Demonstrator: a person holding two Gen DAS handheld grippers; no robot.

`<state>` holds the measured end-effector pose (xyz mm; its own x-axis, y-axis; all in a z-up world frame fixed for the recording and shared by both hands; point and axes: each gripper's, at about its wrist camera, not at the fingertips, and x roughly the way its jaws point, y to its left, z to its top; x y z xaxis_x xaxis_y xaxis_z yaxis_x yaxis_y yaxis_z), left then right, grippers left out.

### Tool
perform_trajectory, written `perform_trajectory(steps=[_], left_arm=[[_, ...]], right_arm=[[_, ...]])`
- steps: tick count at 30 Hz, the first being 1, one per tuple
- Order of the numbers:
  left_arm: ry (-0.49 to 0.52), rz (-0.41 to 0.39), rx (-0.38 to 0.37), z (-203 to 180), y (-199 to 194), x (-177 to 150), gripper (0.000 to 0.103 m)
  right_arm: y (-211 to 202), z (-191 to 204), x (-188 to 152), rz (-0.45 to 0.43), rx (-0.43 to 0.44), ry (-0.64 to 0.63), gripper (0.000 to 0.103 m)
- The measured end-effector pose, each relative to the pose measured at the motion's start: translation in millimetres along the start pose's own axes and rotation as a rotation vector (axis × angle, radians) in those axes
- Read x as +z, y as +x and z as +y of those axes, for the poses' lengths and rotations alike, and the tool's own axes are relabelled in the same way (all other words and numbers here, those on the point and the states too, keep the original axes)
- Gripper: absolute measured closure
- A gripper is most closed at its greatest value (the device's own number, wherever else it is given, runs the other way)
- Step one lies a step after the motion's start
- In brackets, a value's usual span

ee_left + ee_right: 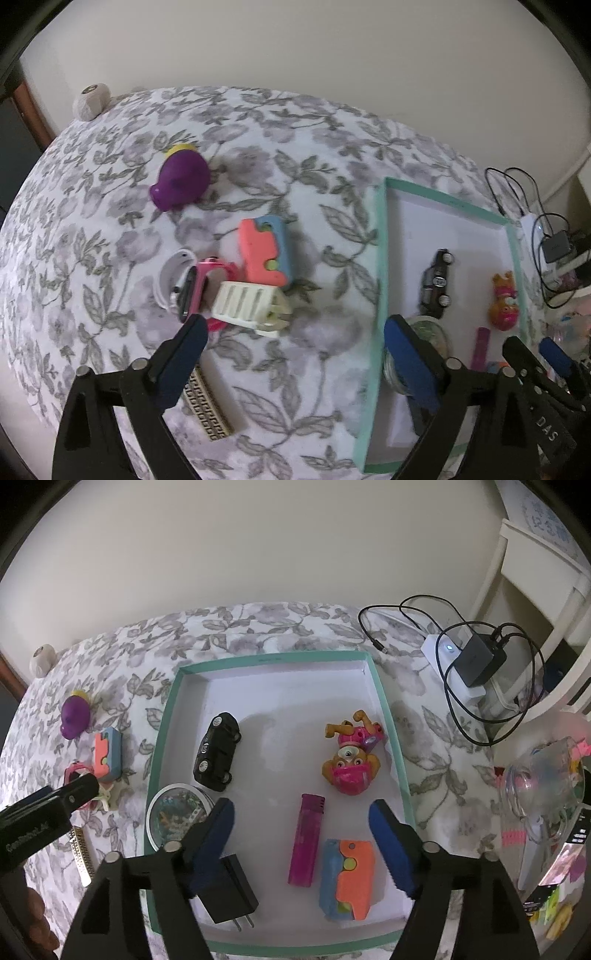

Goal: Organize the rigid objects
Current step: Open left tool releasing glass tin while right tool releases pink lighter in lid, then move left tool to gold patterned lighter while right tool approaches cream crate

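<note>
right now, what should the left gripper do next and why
Probably lower the open left gripper onto the cream plug adapter just ahead of its fingers: it lies outside the tray, like the watch beside it.

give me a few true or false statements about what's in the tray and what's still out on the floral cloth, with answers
1. The black toy car lies inside the teal-rimmed tray. True.
2. The purple toy is in the tray. False: it sits out on the floral cloth, far from the tray.
3. The right gripper is shut on the pink lighter. False: its jaws are open and the lighter lies free on the tray floor.
4. A black plug adapter lies in the tray's near corner. True.
5. The left gripper holds the cream ribbed piece. False: it is open and empty above the cloth.
</note>
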<state>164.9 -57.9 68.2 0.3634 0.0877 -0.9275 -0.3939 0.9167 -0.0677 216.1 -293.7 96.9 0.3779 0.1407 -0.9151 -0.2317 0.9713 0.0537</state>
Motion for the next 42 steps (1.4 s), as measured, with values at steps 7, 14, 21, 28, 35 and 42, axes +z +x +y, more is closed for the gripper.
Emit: perform_trajectory(steps=[7, 14, 21, 28, 35, 42], left_arm=[[-0.008, 0.018, 0.025, 10.7, 4.0, 0.4, 0.006], [-0.006, 0.029, 0.049, 19.7, 3.7, 1.5, 0.006], [-0.012, 0.022, 0.043, 33.3, -5.6, 6.5, 0.006], [-0.031, -0.006, 0.062, 61.4, -22.2, 13.2, 0.006], [-0.098, -0.027, 0.086, 107.3, -37.6, 13.9, 0.006], [-0.177, -0.011, 0.102, 147.4, -37.0, 5.8, 0.006]], right_arm=[[3.7, 3.3, -0.9, -0.001, -0.003, -0.002, 0.01], [5.1, 6.2, -0.5, -0.009, 0.003, 0.005, 0.0], [-3.2, 17.1, 2.2, -0.025, 0.032, -0.003, 0.0], [-11.9, 53.4, 3.8, -0.04, 0.092, -0.069, 0.0], [-3.9, 94.7, -1.3, -0.012, 0.133, -0.141, 0.0], [-4.4, 141.5, -9.1, -0.004, 0.202, -0.217, 0.0]])
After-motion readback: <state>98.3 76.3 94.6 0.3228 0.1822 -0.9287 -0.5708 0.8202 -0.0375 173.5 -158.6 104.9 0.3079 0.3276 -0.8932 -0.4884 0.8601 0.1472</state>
